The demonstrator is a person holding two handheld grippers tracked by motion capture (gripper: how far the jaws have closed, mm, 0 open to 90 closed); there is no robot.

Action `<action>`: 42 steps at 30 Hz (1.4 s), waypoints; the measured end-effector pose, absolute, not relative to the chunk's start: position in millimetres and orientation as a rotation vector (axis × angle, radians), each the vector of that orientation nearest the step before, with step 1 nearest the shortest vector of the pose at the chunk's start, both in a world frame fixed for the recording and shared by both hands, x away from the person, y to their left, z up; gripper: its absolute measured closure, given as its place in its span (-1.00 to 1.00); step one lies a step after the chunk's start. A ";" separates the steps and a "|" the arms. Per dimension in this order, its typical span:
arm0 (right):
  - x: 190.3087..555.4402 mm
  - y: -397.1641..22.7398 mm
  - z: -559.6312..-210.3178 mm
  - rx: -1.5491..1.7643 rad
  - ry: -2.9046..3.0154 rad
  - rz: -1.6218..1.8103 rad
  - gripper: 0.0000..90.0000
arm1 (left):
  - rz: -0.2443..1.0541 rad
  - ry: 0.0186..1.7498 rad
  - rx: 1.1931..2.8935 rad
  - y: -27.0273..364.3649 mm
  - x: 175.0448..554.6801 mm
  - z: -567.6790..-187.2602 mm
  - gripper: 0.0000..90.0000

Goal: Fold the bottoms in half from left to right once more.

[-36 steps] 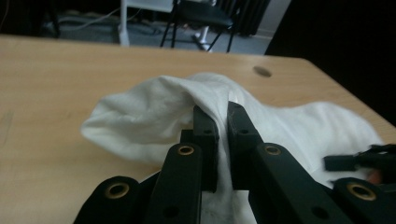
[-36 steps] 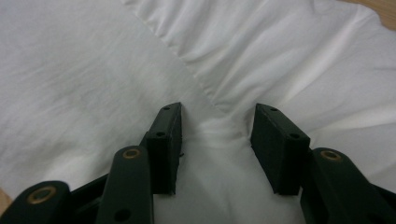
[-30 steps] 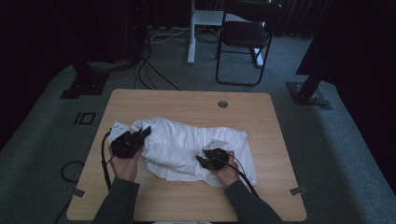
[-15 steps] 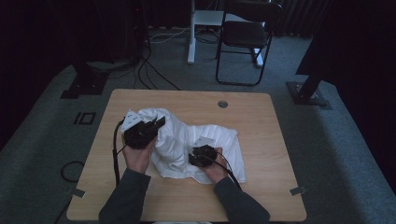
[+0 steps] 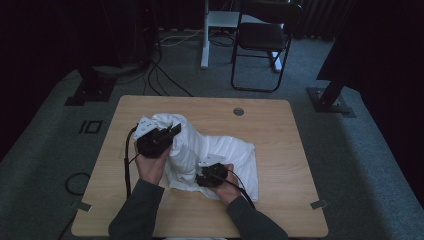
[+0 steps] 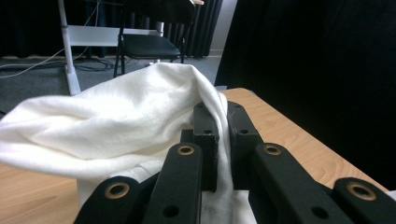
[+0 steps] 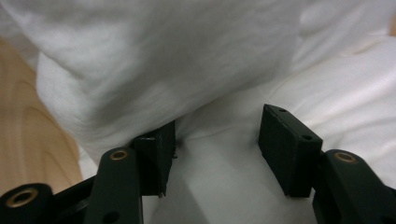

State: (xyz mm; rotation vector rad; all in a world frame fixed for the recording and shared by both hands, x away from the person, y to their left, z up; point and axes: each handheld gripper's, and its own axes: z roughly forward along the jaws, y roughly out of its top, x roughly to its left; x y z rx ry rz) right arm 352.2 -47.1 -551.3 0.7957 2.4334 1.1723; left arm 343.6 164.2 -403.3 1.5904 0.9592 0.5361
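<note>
White cloth (image 5: pixel 210 150) heaped mid-table. Left gripper (image 5: pixel 167 134) clamped on fold, lifted. Right gripper (image 7: pixel 215 140) jaws just opening, parted over cloth, nothing pinched. Risk: single pinch slips, fold drops; cloth drags toward near edge of table (image 5: pixel 280 120).

Dim recording studio or lab, black curtains (image 5: pixel 385 45), grey carpet (image 5: pixel 350 150), floor cables (image 5: pixel 165 75), stand bases (image 5: pixel 331 97), folding chair (image 5: pixel 262 40)
</note>
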 end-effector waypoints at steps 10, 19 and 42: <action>346.5 -83.1 -546.3 0.848 2.411 1.173 -0.12 | 0.529 0.939 1.601 157.3 340.8 -403.8 0.91; 372.4 -51.4 -550.4 0.758 2.478 1.162 -0.13 | 0.520 0.923 1.624 144.8 342.3 -405.9 0.91; 407.3 -97.6 -555.6 0.972 2.462 1.092 -0.16 | 0.472 0.895 1.686 121.2 345.4 -418.8 0.90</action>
